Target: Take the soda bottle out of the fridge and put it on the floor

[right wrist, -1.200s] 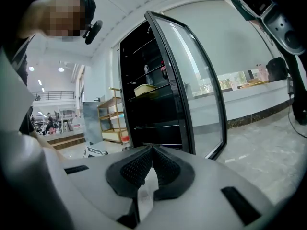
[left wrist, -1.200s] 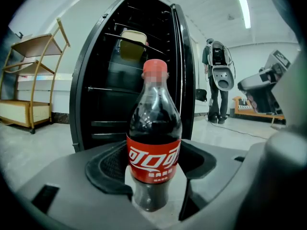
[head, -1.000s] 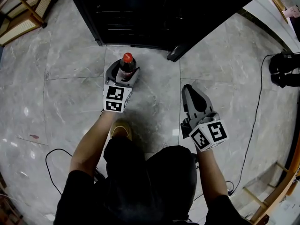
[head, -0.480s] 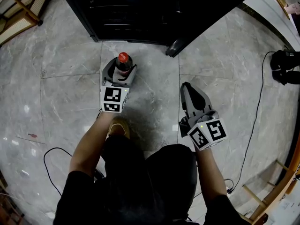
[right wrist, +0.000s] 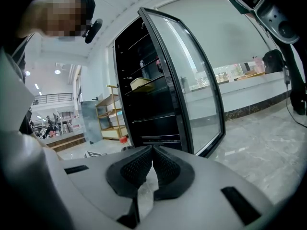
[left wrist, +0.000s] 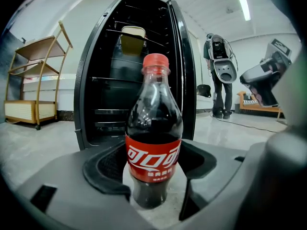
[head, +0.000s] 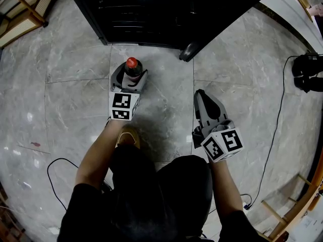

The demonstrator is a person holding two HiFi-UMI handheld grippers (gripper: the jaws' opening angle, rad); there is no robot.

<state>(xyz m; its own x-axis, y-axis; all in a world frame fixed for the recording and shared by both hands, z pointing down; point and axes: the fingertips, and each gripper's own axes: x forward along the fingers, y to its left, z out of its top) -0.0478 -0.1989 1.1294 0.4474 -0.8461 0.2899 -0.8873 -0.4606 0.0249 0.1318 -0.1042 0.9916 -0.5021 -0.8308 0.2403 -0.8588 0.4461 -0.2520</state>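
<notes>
The soda bottle, dark cola with a red cap and red label, stands upright on the grey tiled floor just in front of the open black fridge. My left gripper is shut on it, with a pad against each side at label height. In the left gripper view the bottle fills the middle, its base on the floor between the pads. My right gripper hovers to the right, apart from the bottle. Its pads meet with nothing between them.
The fridge's glass door stands open to the right of the bottle. A black cable and a dark object lie at the right. A wooden shelf stands at the top left. Another person stands in the background.
</notes>
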